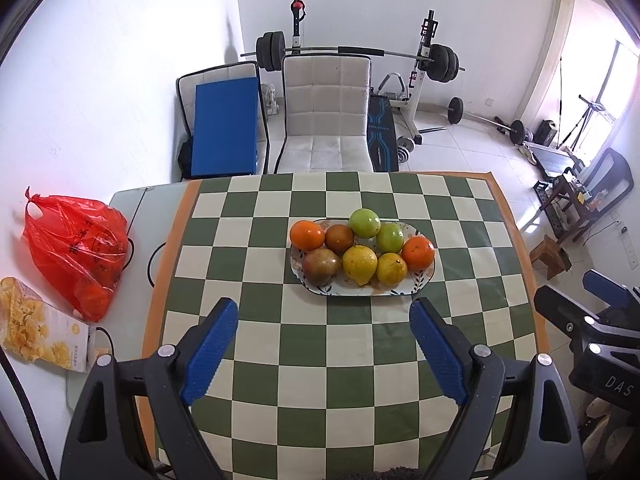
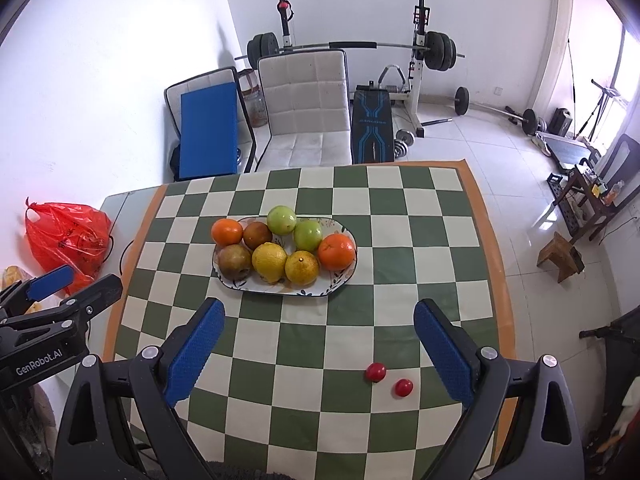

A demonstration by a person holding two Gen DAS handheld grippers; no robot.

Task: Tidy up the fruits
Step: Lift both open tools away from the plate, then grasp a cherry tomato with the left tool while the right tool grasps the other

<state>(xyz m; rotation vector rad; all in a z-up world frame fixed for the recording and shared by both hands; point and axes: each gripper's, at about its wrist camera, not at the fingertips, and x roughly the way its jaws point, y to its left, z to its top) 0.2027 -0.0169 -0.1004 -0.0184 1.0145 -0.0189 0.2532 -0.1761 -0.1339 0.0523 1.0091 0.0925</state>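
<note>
Two small red fruits [image 2: 376, 371] lie off the plate [image 2: 340, 278], nearest the right gripper [image 2: 318, 346]. Both grippers are wide apart, holding nothing.

Left gripper [image 1: 324, 344]: two black plastic arms w/ triangular cut-outs near the base, each ending in a blue finger pad [image 1: 210, 350] w/ fine ribbed texture. Round silver screws sit at the pivots, two per side. Right gripper [image 2: 318, 354]: same build, black frame, blue dotted-texture pads [image 2: 444, 354], silver screws. In the right wrist view the left unit's body shows white lettering "GenRobot.AI"; in the left wrist view the right unit's black body shows white letters "DAS", rest cut off.
</note>
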